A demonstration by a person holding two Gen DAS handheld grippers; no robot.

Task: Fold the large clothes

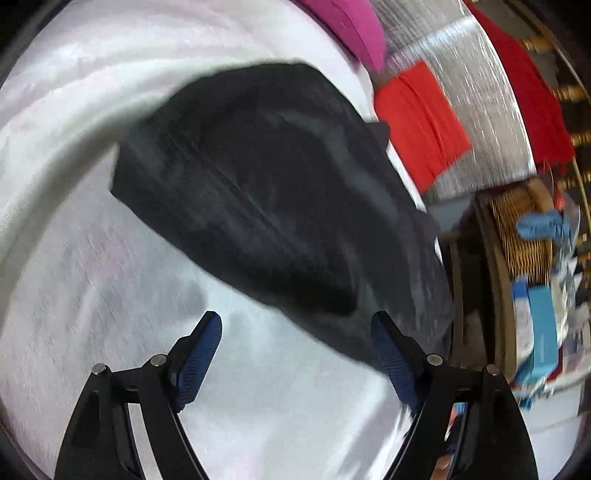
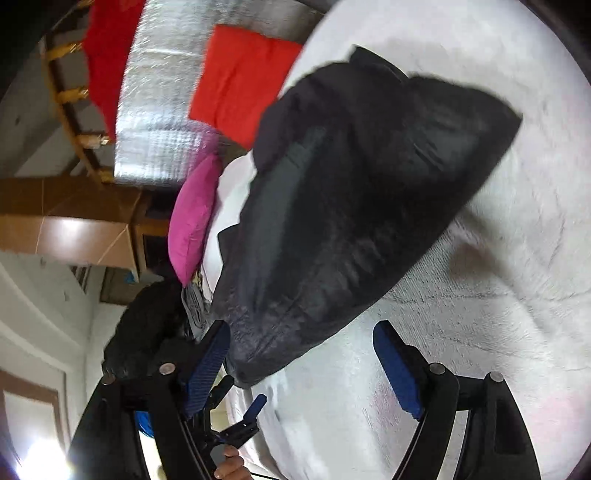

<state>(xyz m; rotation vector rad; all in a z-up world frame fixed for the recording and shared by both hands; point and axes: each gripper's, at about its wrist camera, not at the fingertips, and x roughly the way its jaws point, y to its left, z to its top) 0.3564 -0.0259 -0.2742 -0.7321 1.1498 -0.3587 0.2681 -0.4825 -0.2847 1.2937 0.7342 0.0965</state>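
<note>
Surface: white bed sheet (image 1: 92,314), wrinkled; red cloth (image 1: 417,122) and magenta pillow (image 1: 354,29) lie beyond.
Garment: black folded garment (image 1: 266,192) lies on the sheet, a thick, soft bundle.
Bearing: ahead of both grippers, long axis diagonal.
Left gripper (image 1: 295,354): jaws spread, empty; garment's near edge by its right finger.
Right gripper (image 2: 301,362): jaws spread, empty; garment's near end by its left finger.

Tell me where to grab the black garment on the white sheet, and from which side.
Take the black garment at its near folded end, the rounded edge lying just ahead of the open left hand-held gripper and right hand-held gripper. Come in low over the bare white sheet. That edge probably bulges enough for the fingers to pinch; the far end lies near the red cloth.
</note>
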